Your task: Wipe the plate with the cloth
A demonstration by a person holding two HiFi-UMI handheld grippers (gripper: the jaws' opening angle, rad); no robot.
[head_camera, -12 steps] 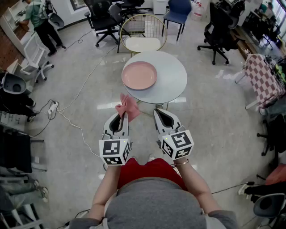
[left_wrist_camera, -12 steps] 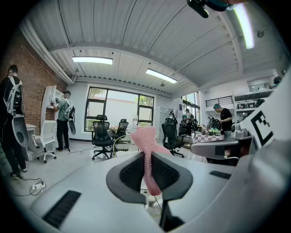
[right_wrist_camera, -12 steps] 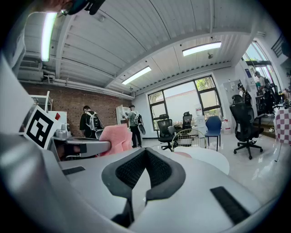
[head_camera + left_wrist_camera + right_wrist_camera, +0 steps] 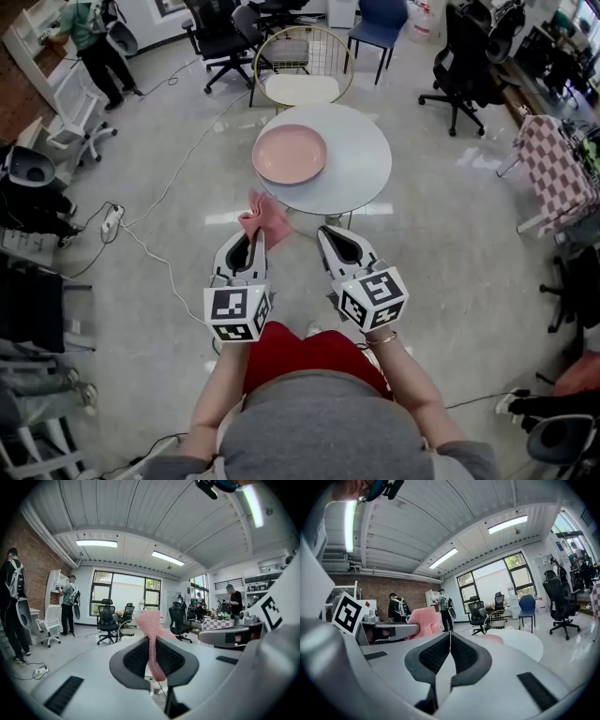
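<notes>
Now, left hand-held gripper [image 4: 251, 242] [image 4: 154, 656]: jaws clamped on the cloth, held level in the air, short of the desk.
Cloth [image 4: 263, 217] [image 4: 152, 630]: pink, pinched near its lower part between the left jaw pads; the rest bunches up above and ahead of the tips. From the right gripper view it shows to the left [image 4: 423, 620], beside the left hand-held gripper's body.
Right hand-held gripper [image 4: 336, 240] [image 4: 450, 651]: jaws pressed together with nothing between them; just beside the left one, at about the same height.
Plate [image 4: 289, 154] [image 4: 492, 639]: pink, round, lying flat on the desk, ahead of both hand-held grippers and apart from them; nearer the left one's line.
Desk [image 4: 361, 159] [image 4: 520, 641]: round, white, its near edge just ahead of the jaw tips.
Chair [image 4: 300, 66]: wire-backed, white seat, beyond the desk's far side.
Person [image 4: 94, 37]: standing far ahead and left of the left hand-held gripper, near a white shelf.
</notes>
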